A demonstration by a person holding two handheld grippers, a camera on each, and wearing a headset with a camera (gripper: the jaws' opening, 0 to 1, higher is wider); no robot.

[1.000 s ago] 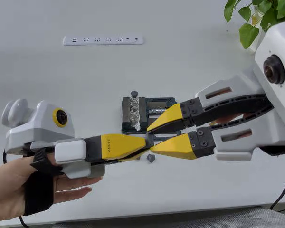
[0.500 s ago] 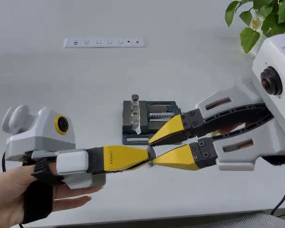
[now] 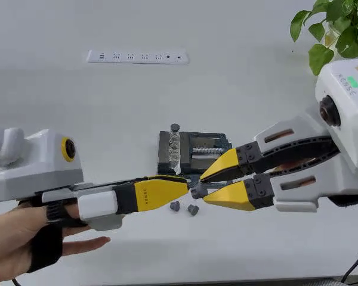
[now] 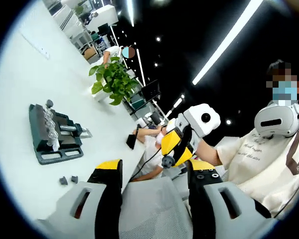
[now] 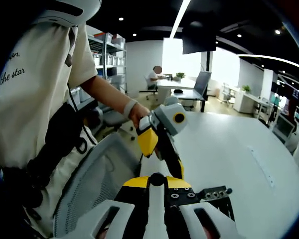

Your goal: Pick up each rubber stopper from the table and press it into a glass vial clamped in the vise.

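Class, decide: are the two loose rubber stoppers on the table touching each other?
Apart: the head view shows bare table between the left stopper and the right stopper.

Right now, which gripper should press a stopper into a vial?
Right. The right gripper is shut on a stopper near the vise; the left gripper is open and empty.

Dark ceiling [image 4: 179, 25], bright strip lights [image 4: 228, 41]

The right gripper [image 3: 201, 189] reaches in from the right, its yellow fingers [image 3: 224, 164] pinched together on a dark rubber stopper [image 3: 196, 191]. Facing it almost tip to tip is the left gripper [image 3: 182, 186], fingers spread apart, carried by a hand [image 3: 15, 241] in a black strap.
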